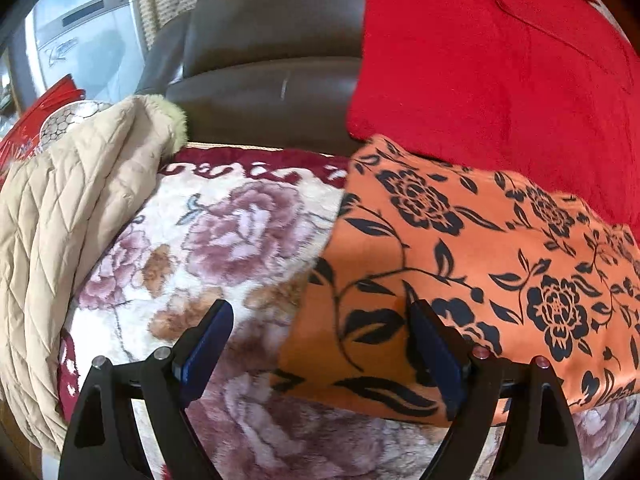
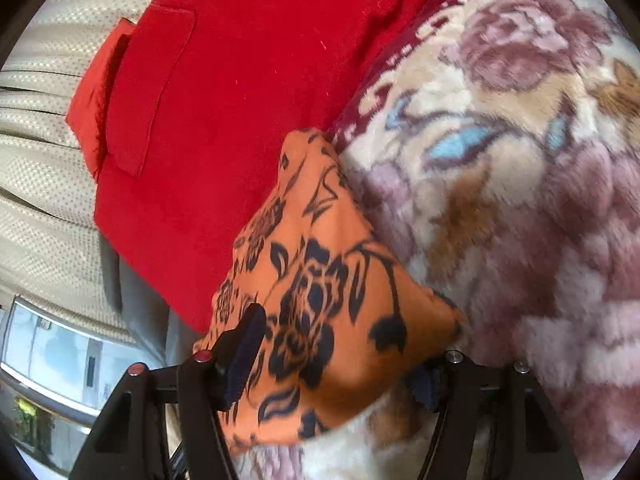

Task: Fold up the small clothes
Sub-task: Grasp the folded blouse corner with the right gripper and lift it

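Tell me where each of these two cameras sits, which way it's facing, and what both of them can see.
Left wrist: on the left gripper, looking forward and down over its open fingers at the orange floral cloth on the rose blanket; beige quilted jacket at left.
Right wrist: on the right gripper, looking down along its fingers, the cloth's corner between them.
Shared: the orange cloth, rose blanket and red garment. No hand or sleeve shows.
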